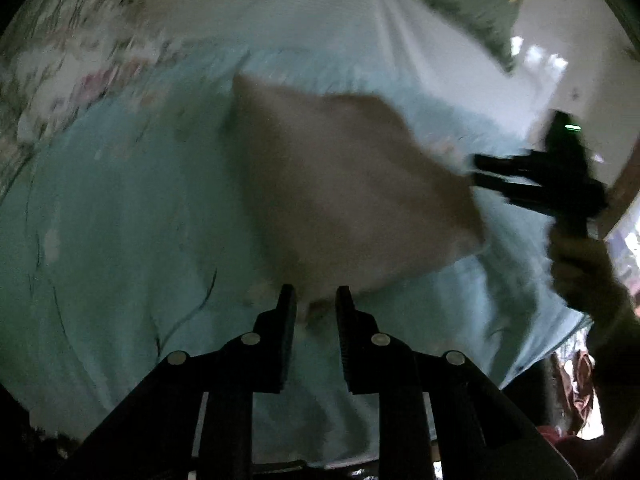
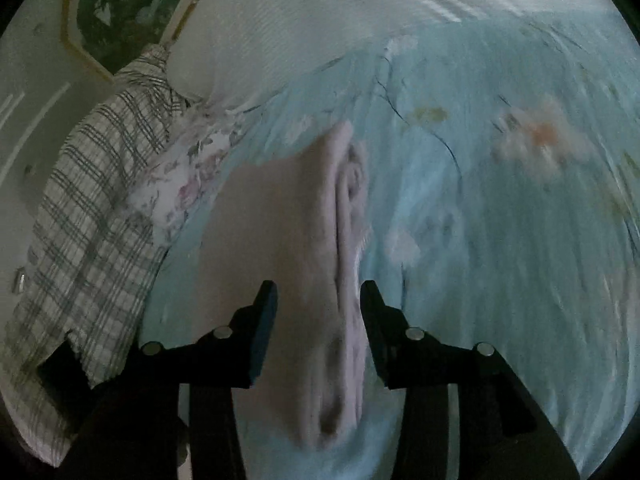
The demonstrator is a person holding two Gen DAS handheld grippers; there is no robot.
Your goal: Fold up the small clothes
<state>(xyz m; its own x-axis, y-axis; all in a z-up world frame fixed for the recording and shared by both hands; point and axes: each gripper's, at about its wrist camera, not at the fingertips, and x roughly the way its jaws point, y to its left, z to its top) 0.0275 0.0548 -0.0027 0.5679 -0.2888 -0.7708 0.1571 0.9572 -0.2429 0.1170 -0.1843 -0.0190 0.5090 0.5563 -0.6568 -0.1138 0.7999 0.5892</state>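
A small pale pink garment [image 1: 344, 184] lies folded on the light blue floral bedsheet [image 1: 120, 220]. My left gripper [image 1: 316, 300] is open, its fingertips at the garment's near edge with a bit of cloth between them. My right gripper [image 1: 480, 170] shows at the garment's right corner in the left wrist view. In the right wrist view the right gripper [image 2: 318, 294] is open and straddles the garment's [image 2: 280, 240] bunched folded edge. Both views are motion-blurred.
A white pillow [image 2: 300, 28] lies at the head of the bed. A plaid cloth [image 2: 88, 220] and a floral cloth [image 2: 180, 184] lie at the left in the right wrist view. A floral cover [image 1: 60, 68] lies at upper left. The bed's edge [image 1: 540, 352] is at lower right.
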